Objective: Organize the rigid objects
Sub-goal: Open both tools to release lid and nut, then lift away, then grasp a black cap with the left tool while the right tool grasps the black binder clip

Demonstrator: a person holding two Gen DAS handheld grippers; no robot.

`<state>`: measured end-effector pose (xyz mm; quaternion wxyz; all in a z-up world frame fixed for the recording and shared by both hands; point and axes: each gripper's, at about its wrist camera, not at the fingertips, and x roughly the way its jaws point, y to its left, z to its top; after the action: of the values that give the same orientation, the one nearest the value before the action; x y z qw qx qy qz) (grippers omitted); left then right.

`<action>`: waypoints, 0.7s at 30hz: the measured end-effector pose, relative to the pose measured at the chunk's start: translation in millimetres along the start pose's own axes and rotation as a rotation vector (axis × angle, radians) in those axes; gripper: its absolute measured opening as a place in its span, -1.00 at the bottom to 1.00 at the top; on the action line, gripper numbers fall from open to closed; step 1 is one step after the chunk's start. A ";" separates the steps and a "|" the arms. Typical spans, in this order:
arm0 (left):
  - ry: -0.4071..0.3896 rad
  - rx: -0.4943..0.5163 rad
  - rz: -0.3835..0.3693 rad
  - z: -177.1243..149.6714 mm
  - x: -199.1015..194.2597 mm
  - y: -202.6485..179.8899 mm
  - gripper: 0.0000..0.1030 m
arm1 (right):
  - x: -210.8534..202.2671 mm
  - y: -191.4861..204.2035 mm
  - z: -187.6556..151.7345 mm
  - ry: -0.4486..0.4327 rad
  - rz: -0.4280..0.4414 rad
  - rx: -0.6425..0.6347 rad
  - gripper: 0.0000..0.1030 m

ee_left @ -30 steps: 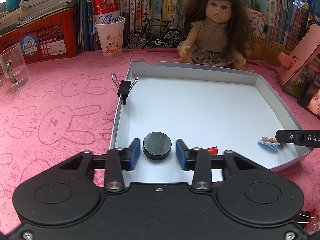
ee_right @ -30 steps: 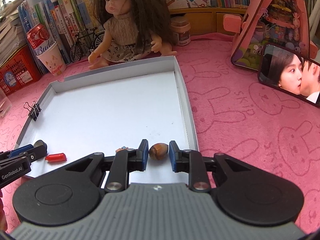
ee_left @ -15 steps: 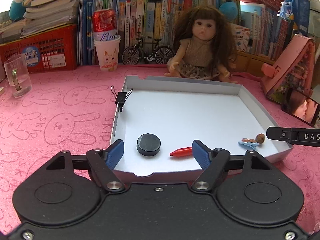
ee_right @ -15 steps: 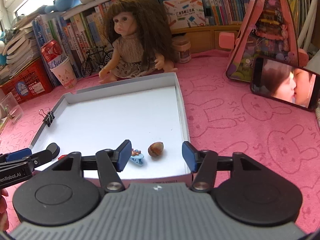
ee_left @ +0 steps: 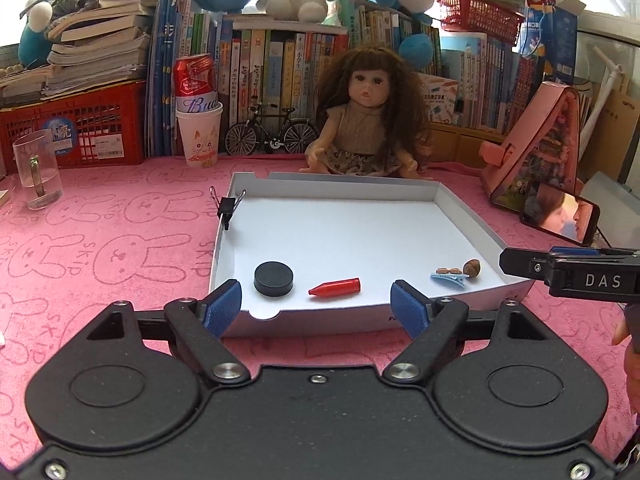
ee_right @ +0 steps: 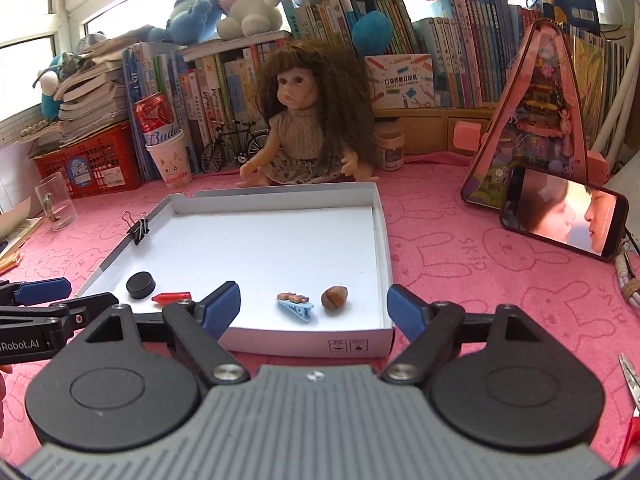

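Observation:
A white shallow tray [ee_left: 344,188] [ee_right: 384,256] lies on the pink cloth. Along its near side lie a black puck [ee_left: 273,277] [ee_right: 140,284], a red crayon-like piece [ee_left: 335,287] [ee_right: 171,297], a blue hair clip [ee_left: 449,277] [ee_right: 295,306] and a brown nut [ee_left: 472,267] [ee_right: 334,297]. A black binder clip [ee_left: 226,207] [ee_right: 139,228] grips the tray's left wall. My left gripper [ee_left: 316,309] is open and empty, just in front of the tray. My right gripper [ee_right: 314,307] is open and empty, before the tray's near right corner.
A doll [ee_left: 368,120] sits behind the tray. A paper cup with a can [ee_left: 199,132], a glass mug [ee_left: 38,168], a toy bicycle [ee_left: 272,132] and a red crate [ee_left: 76,128] stand at the back left. A phone [ee_right: 564,216] and pink house [ee_right: 540,120] stand right. Pliers [ee_right: 632,396] lie far right.
Both grippers opened, letting go of the puck and the nut in the tray, and drew back and up from the tray.

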<state>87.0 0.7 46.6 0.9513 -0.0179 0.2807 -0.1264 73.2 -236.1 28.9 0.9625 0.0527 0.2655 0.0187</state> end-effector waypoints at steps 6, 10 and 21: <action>-0.022 -0.001 0.000 -12.3 -13.9 2.7 0.56 | -11.8 3.3 -11.7 -0.036 -0.003 -0.029 0.75; -0.041 0.014 0.001 -20.2 -20.5 2.0 0.56 | -18.2 7.0 -19.1 -0.061 -0.008 -0.053 0.80; -0.062 0.051 -0.028 -44.5 -31.0 -2.6 0.57 | -30.8 18.1 -49.1 -0.109 -0.007 -0.137 0.92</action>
<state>37.3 7.6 25.8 0.9578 -0.0014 0.2474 -0.1464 21.3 -215.6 4.7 0.9769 -0.0132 0.2111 0.0305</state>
